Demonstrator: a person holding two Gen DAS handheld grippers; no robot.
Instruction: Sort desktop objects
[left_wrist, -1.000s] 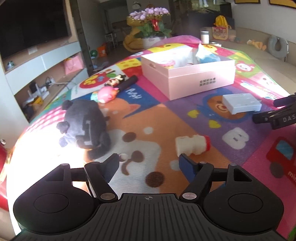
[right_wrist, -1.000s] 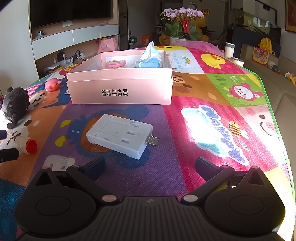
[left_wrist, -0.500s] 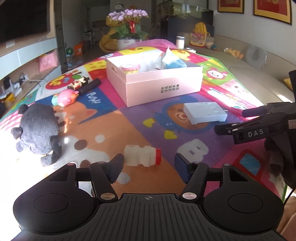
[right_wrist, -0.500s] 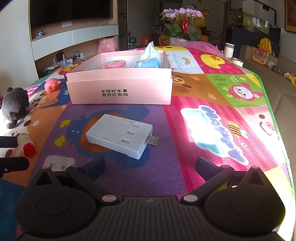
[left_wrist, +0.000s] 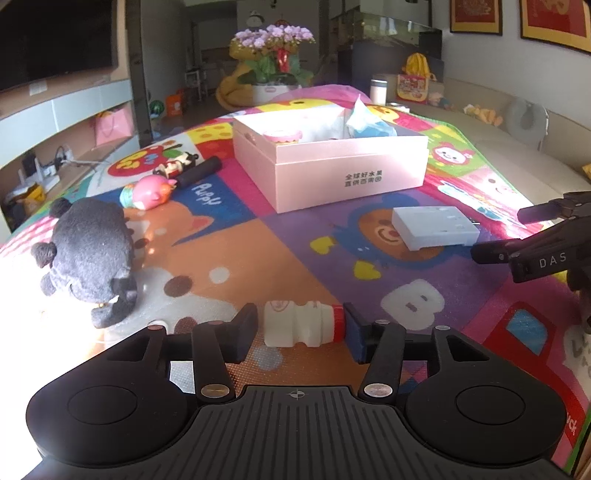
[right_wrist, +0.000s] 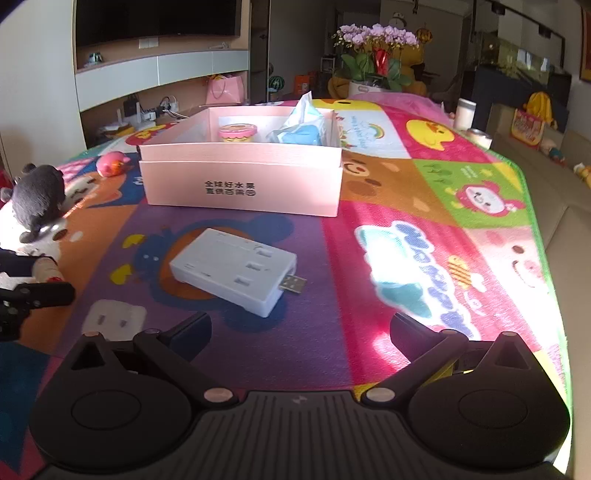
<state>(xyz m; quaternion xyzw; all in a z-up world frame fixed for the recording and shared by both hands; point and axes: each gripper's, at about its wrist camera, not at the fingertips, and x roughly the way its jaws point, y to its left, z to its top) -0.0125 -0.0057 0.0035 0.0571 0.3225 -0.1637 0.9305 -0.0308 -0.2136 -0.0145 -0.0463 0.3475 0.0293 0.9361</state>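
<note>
A small white bottle with a red cap (left_wrist: 301, 326) lies on its side on the colourful play mat (left_wrist: 280, 251). My left gripper (left_wrist: 300, 330) straddles it lengthwise and its jaws are closing; the right pad meets the cap, while a thin gap shows at the bottle's base. My right gripper (right_wrist: 301, 332) hovers open over the mat, nothing between its fingers, just behind a white USB hub (right_wrist: 232, 271). The pink box (right_wrist: 240, 184) stands beyond, holding a tissue pack (right_wrist: 299, 129) and a round pink tin (right_wrist: 236, 133).
A black plush (left_wrist: 92, 251) lies left of the bottle. Farther back are a pink pig toy (left_wrist: 147, 192), a small figurine (left_wrist: 177, 166) and a black cylinder (left_wrist: 201, 170). The right gripper (left_wrist: 517, 236) reaches in from the right beside the hub (left_wrist: 434, 225). The mat's right edge drops to a sofa.
The left gripper has swung toward the bottle and come down around it, with its jaws narrowing from wide to nearly the bottle's length. The right gripper has stayed still.
</note>
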